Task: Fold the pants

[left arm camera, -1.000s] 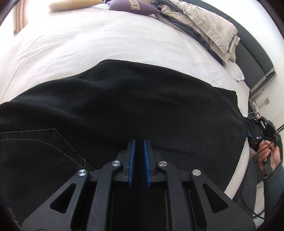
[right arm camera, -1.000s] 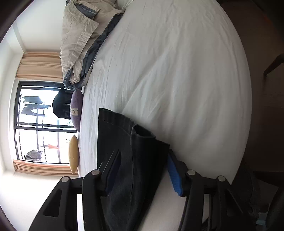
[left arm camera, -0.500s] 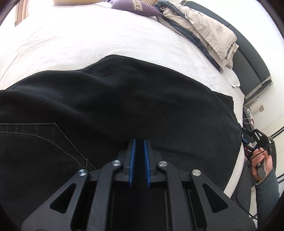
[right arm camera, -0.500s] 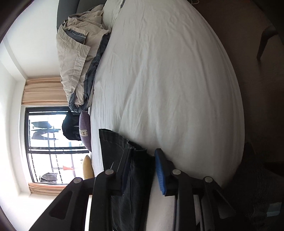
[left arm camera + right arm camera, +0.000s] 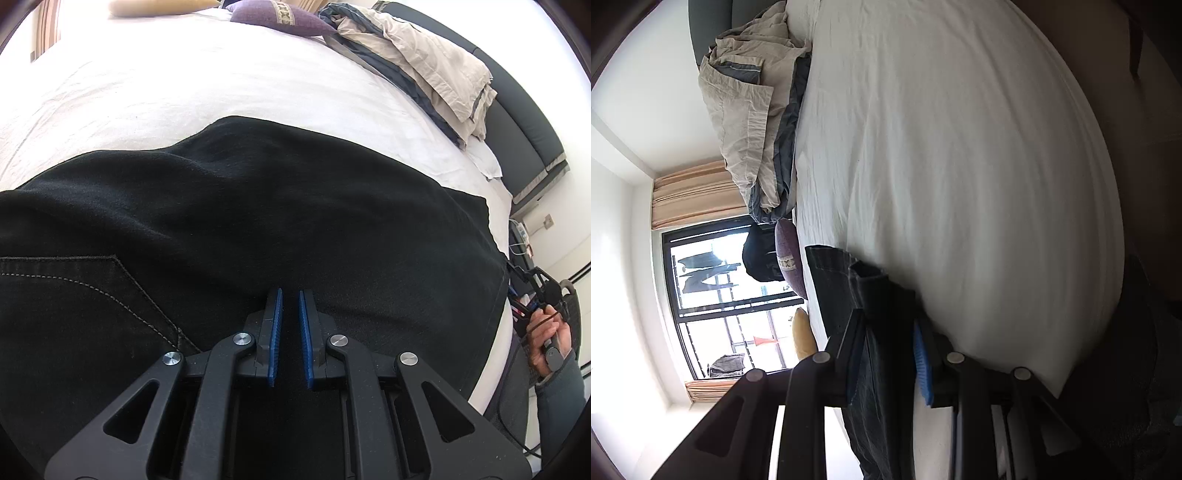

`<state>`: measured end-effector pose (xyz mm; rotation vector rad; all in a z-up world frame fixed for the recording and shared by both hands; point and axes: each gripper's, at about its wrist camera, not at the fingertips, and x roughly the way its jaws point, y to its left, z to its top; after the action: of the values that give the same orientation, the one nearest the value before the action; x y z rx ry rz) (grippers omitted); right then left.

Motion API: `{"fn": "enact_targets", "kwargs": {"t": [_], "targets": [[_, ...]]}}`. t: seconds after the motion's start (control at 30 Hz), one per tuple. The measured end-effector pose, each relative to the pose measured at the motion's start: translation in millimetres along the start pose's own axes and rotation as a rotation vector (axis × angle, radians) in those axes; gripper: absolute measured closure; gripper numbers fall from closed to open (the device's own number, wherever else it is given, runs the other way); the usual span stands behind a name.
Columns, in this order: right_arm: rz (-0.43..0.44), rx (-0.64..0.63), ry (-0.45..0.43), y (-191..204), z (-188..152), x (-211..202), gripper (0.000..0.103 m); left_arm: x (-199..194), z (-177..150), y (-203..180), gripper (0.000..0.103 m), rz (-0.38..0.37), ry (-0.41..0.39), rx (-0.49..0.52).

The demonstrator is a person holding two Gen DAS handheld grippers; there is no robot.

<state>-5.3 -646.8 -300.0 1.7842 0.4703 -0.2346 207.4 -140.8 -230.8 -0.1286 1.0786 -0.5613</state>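
Black pants [image 5: 295, 206] lie spread on the white bed sheet [image 5: 184, 85], a stitched back pocket [image 5: 92, 291] at the lower left. My left gripper [image 5: 290, 291] sits low on the cloth near the front edge, shut, with black fabric in the thin gap between its blue pads. At the right edge a hand [image 5: 550, 332] holds the right gripper [image 5: 543, 291] by the pants' leg end. In the right wrist view the right gripper [image 5: 886, 317] has the doubled hem of the pants [image 5: 834, 273] between its jaws, which are closing and press on the cloth.
A rumpled beige and grey duvet [image 5: 424, 62] is piled by the dark headboard [image 5: 524, 129]. A purple cushion [image 5: 277, 16] and a yellow one [image 5: 159, 5] lie at the far side. The sheet [image 5: 960, 166] beyond the hem is bare; a window [image 5: 713, 295] is behind.
The right gripper's jaws have narrowed from wide apart to pressing the hem, and its view has rolled and dipped a little. The left gripper has stayed put.
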Motion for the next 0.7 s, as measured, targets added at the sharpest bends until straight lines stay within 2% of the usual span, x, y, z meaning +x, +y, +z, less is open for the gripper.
{"fn": "enact_targets", "kwargs": {"t": [0.1,0.33,0.47,0.7], "targets": [[0.049,0.026,0.007,-6.7,2.0,0.7,0.075,-0.9,-0.8,-0.4,0.093,0.002,-0.001,0.0],[0.053,-0.001,0.022,-1.5,5.1,4.8,0.08,-0.8,-1.2,-1.0,0.093,0.005,-0.002,0.002],[0.026,-0.042,0.015,5.6,6.1,5.3,0.089,-1.1,-1.9,-2.0,0.093,0.011,-0.001,0.002],[-0.071,-0.189,-0.028,34.2,-3.2,3.8,0.091,-3.0,-2.6,-2.9,0.093,0.023,0.005,0.006]]}}
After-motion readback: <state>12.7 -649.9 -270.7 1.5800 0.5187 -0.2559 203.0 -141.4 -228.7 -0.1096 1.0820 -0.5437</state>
